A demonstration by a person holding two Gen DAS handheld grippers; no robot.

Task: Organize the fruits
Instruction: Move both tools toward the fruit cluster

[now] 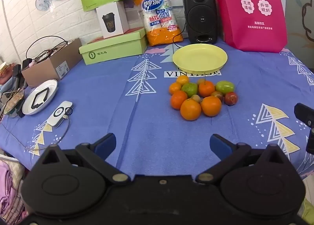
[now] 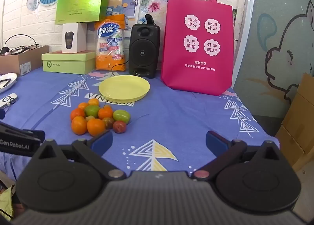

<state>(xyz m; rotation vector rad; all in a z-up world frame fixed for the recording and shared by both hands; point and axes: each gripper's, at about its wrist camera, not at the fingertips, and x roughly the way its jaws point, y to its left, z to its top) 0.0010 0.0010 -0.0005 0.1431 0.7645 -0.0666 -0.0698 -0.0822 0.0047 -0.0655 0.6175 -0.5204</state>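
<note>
A pile of fruit [image 1: 202, 96] lies on the blue tablecloth: several oranges, two green fruits and small reddish ones. It also shows in the right wrist view [image 2: 99, 117]. An empty yellow plate [image 1: 200, 57] sits just behind the pile, and shows in the right wrist view too [image 2: 124, 87]. My left gripper [image 1: 162, 144] is open and empty, low over the cloth in front of the pile. My right gripper [image 2: 159, 142] is open and empty, to the right of the pile. The right gripper's edge shows in the left view [image 1: 306, 119].
Behind the plate stand a black speaker [image 1: 201, 16], a pink bag [image 1: 253, 9], a pack of paper cups [image 1: 159, 17] and green boxes [image 1: 113, 48]. At the left lie a cardboard box [image 1: 53, 64], a white plate [image 1: 40, 96] and a small white device with cable [image 1: 59, 113].
</note>
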